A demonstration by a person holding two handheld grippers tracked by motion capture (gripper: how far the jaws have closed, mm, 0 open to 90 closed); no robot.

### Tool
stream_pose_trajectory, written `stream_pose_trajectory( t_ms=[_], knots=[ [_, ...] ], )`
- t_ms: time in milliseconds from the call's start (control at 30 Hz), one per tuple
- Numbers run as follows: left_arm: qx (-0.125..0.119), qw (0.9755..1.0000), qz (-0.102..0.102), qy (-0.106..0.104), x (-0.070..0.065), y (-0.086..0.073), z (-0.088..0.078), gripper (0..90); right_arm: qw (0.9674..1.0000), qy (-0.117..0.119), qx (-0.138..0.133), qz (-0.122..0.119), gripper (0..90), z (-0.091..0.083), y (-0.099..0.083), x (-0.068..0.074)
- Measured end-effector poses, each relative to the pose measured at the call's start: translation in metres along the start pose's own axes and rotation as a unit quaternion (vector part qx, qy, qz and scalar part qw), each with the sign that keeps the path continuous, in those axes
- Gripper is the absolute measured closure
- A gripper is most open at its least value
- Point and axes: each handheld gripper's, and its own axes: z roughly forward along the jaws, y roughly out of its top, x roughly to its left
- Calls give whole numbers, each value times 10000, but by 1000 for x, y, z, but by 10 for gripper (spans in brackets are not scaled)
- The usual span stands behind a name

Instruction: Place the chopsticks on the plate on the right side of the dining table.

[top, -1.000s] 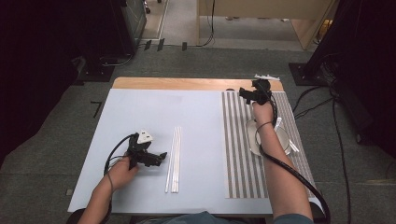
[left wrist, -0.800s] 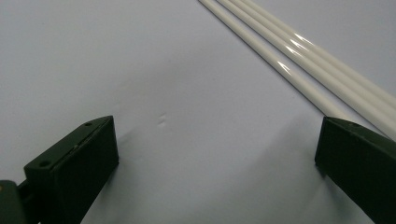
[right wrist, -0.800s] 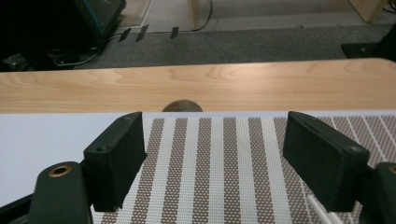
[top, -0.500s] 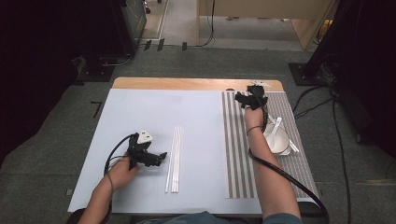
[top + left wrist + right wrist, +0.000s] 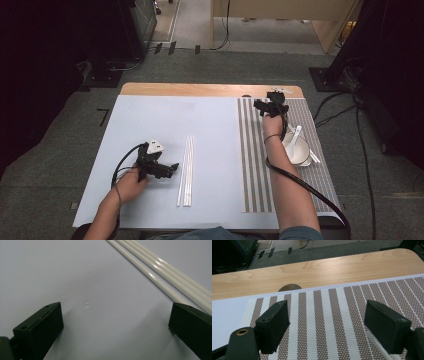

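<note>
Grey carpet surrounds the desk (image 5: 150, 115). White chopsticks (image 5: 186, 170) lie on its pale sheet, just beside the left claw (image 5: 172, 167), jaws apart. Over the striped mat (image 5: 250, 165), the right claw (image 5: 257, 105) has just been opening, nothing between its jaws.

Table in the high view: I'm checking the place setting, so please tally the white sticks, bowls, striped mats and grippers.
White sticks: 4, lying side by side
Bowl: 1
Striped mat: 1
Grippers: 2, the left gripper and the right gripper, both open
Total: 8
</note>
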Motion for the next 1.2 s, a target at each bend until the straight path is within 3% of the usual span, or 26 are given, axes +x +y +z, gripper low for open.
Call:
stream_pose_trajectory(
  t_ms=[567, 700, 833, 1200],
  knots=[
    [-1, 10000, -1, 1, 0, 0, 0, 0, 9996, -55, 289, -20, 199, 2, -4, -1],
    [0, 10000, 1, 1, 0, 0, 0, 0, 9998, -22, 193, 78, 199, -1, -3, 0],
    [0, 10000, 0, 1, 0, 0, 0, 0, 9999, -136, 62, 79, 198, -2, -1, -3],
    [0, 10000, 1, 1, 0, 0, 0, 0, 9995, -51, 283, 141, 198, -2, -5, -3]
  ],
)
